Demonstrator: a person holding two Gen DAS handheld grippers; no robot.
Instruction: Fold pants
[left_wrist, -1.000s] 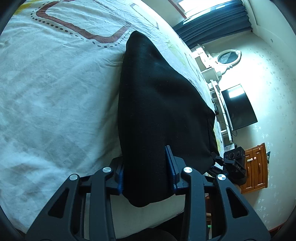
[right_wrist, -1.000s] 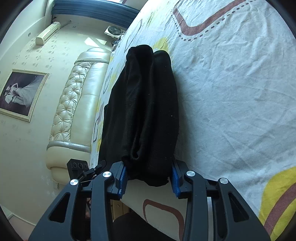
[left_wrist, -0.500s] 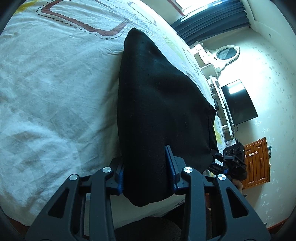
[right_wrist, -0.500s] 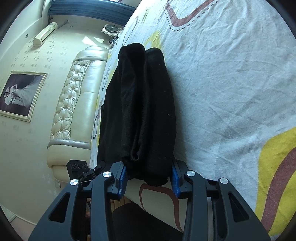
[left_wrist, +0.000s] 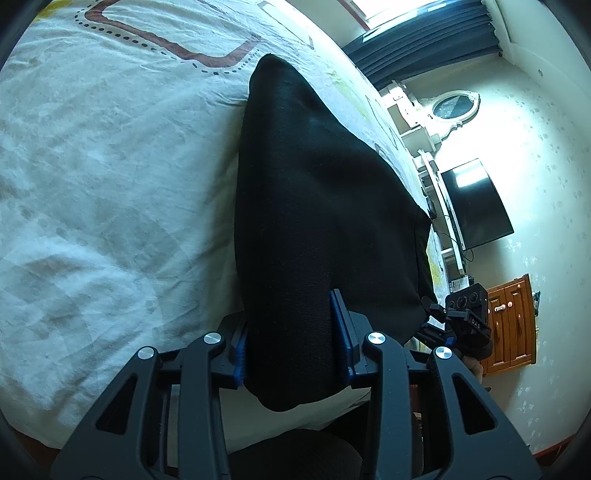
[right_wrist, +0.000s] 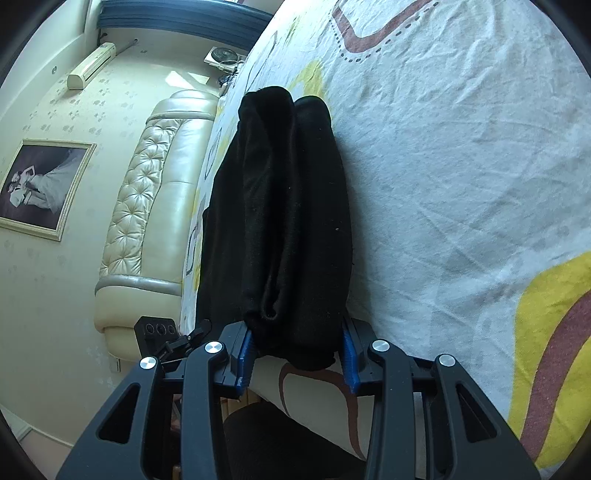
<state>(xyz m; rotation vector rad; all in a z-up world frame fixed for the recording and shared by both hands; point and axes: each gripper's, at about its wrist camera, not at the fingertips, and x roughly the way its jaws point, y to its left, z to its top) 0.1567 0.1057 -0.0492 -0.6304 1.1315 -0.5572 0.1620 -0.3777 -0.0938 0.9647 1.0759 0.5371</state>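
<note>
Far edge of the black pants (left_wrist: 314, 206) behind their own bulk; framed picture's (right_wrist: 40, 188) details too small.

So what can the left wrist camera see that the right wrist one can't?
Only the left wrist view shows the dark television, the oval mirror, the wooden cabinet and the dark curtain.

Only the right wrist view shows the padded cream headboard, the framed picture and the wall air conditioner.

Both show the black pants lying on the patterned bedsheet, each camera's own gripper clamped on a near end: left gripper, right gripper.
</note>
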